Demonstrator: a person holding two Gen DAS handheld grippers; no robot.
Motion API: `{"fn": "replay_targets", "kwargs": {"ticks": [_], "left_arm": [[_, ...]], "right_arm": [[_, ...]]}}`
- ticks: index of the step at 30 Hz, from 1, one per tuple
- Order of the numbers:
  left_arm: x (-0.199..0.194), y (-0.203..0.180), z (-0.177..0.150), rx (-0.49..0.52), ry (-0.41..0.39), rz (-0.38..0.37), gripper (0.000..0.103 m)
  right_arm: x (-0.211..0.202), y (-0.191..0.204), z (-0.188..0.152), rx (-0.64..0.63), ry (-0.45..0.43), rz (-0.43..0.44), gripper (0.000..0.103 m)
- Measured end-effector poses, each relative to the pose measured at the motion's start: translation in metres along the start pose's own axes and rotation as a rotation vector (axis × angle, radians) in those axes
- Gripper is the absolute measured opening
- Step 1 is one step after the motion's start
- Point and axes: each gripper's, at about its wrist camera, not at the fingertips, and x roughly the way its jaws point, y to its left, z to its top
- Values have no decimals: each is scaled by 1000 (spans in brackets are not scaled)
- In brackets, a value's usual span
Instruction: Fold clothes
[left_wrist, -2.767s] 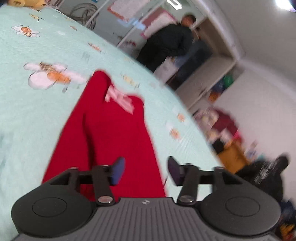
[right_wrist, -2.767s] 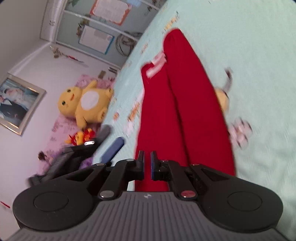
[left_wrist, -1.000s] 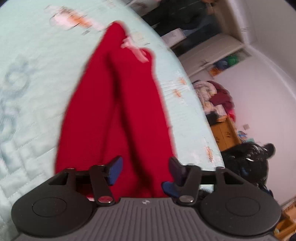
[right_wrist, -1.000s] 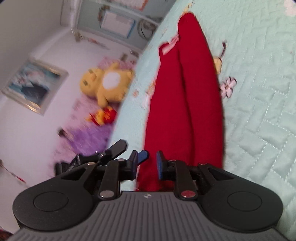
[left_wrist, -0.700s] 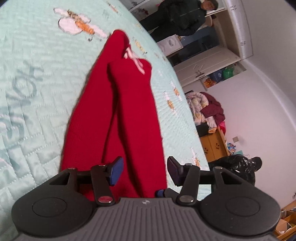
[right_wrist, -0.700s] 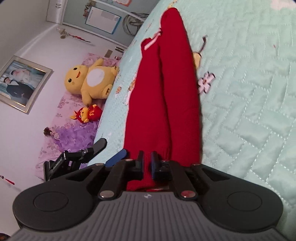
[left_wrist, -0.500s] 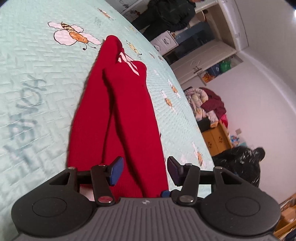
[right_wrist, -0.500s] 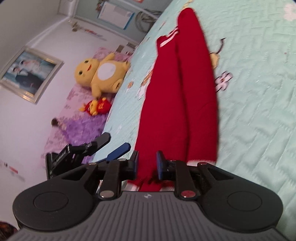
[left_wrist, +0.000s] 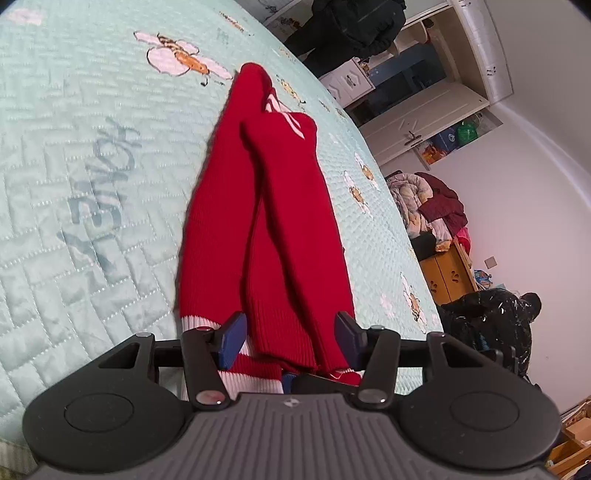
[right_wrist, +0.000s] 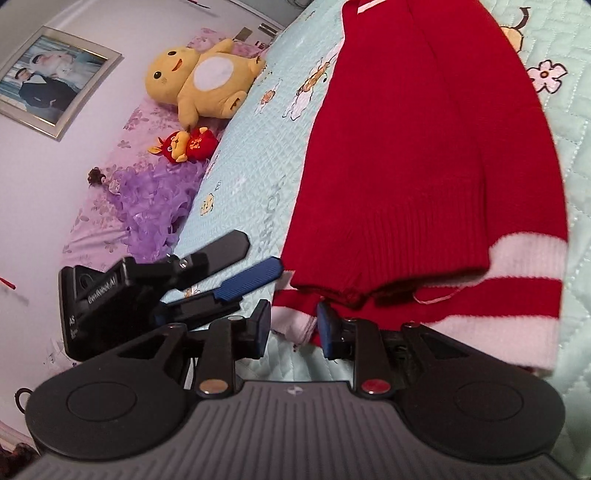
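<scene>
While we looked along the left gripper (left_wrist: 290, 338), its two blue-padded fingers (left_wrist: 231, 338) stood spread wide, low over the near hem of the red sweater (left_wrist: 266, 221) and holding nothing. Our left tool pointed straight up the length of the garment, tipped a little toward the bed. Our right gripper (right_wrist: 293, 328) sat lower and closer, its fingers (right_wrist: 327, 326) parted with a gap between them; the white-edged corner of the hem lay in that gap, and we could not tell whether either pad touched the knit. From the right wrist view we also saw the left tool to one side, its blue pad hovering just beside the sweater's left edge.

We saw the sweater lying flat on the pale green quilted bedspread (left_wrist: 74, 184), folded lengthwise into a narrow strip with one sleeve laid along the top, its red and white striped hem nearest us and its collar end farthest away. Beyond it we noted bee (left_wrist: 177, 59) and flower prints on the bedspread. Farther off, by the wall, we made out a yellow plush toy (right_wrist: 201, 81) with a small red plush (right_wrist: 186, 144) just beside it, and a framed photo (right_wrist: 55, 79) above. Across the room stood a person in dark clothes (left_wrist: 354, 26) near white cabinets (left_wrist: 417, 118).
</scene>
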Motion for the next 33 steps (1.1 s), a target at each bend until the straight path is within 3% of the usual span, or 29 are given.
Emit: {"fn": "replay_targets", "kwargs": {"ticks": [4,7,14,22,26,33], "left_arm": [[1,3,-1,-9,3,-3,56],[2,4,0,-4,9,2,57],[6,2,-6,121,31,73,56],[4,-10,-5,193,38,103,56],[-1,-20,3,189,15,46,56],[14,-26,27,130,-17,4,56]], "right_arm": [[6,5,-2,-61,17,-51,21],[9,9,-5,-132,16,-103,3],[16,21,-15,-330,13,-225,2],[0,15,-19,-356,-22,-168,4],[-20,15,-18,-372,-46,-152,7],[-65,-11,10,-158,-175,19,10]]}}
